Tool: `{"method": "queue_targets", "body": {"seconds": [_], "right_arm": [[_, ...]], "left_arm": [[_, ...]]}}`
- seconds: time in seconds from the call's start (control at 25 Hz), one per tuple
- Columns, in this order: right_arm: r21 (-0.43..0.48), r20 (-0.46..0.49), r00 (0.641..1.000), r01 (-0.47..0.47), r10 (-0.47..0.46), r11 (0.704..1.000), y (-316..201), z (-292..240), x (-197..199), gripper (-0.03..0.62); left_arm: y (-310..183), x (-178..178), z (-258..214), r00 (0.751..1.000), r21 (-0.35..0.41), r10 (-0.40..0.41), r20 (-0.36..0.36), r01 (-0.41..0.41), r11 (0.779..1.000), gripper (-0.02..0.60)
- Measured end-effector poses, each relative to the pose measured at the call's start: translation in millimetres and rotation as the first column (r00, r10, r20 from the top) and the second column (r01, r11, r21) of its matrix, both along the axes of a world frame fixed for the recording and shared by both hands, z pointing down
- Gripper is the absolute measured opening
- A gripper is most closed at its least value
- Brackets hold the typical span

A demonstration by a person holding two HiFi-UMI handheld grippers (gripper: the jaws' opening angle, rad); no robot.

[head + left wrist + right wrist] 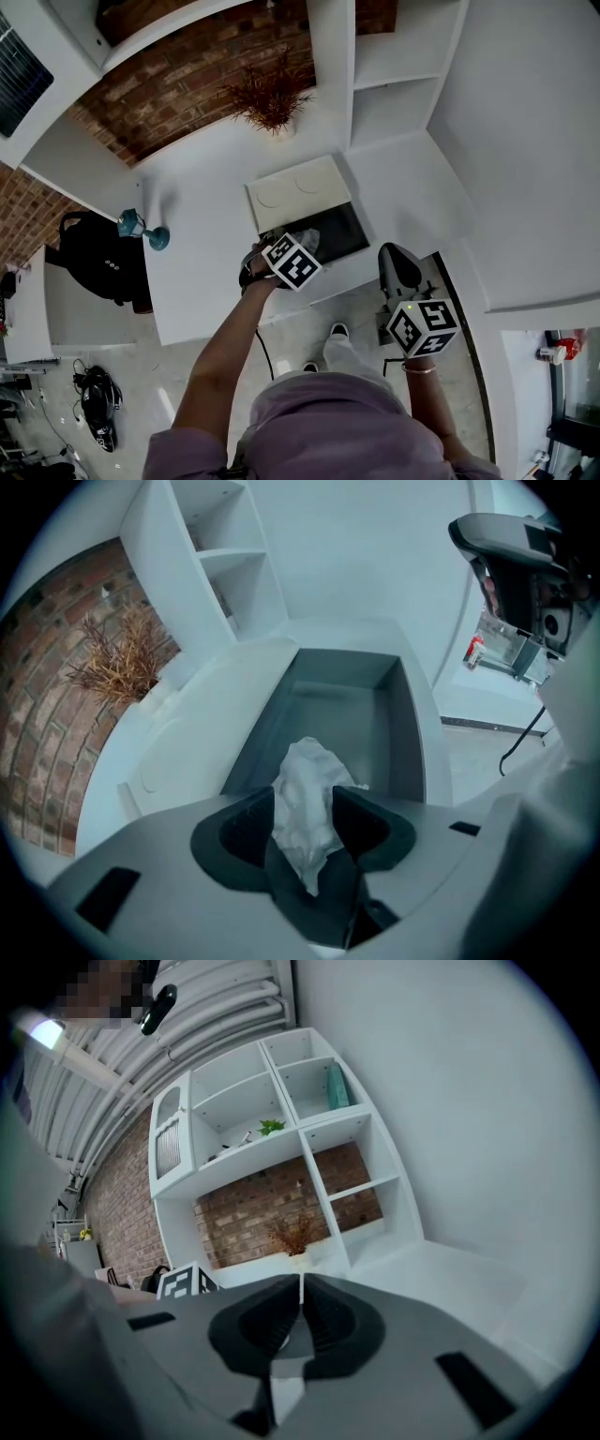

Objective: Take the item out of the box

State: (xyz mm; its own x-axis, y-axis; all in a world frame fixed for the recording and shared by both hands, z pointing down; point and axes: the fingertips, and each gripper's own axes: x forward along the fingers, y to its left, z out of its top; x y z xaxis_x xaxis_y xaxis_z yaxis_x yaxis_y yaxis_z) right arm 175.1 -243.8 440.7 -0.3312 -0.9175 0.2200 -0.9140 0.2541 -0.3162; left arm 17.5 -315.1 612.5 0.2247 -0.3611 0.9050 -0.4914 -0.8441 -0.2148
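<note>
An open box (354, 246) with a dark inside sits on the white table, its white lid (298, 192) folded back behind it. My left gripper (302, 242) reaches into the box's near end. In the left gripper view its jaws (302, 822) press from both sides on a crumpled white item (305, 794), which sticks up above the pads over the box's grey floor (342, 714). My right gripper (396, 255) hangs off the table's front right, away from the box. Its jaws (301, 1312) are shut with nothing between them.
A vase of dried brown plant (272, 98) stands behind the box. A teal object (142, 229) rests at the table's left edge, with a black bag (98, 258) beyond it. White shelving (394, 75) rises at the back right. The person's feet (337, 333) are on the floor below.
</note>
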Motion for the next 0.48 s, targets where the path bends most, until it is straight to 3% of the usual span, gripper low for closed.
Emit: {"method": "queue_targets", "body": {"seconds": [0.48], "right_arm": [[-0.016,0.006,1.000,0.029,-0.029,0.999,1.2,2.6,-9.7,0.002]], "left_arm": [[6.9,4.6,5.7,0.992,0.002,0.096,0.082,-0.096,0.995,0.134]]}}
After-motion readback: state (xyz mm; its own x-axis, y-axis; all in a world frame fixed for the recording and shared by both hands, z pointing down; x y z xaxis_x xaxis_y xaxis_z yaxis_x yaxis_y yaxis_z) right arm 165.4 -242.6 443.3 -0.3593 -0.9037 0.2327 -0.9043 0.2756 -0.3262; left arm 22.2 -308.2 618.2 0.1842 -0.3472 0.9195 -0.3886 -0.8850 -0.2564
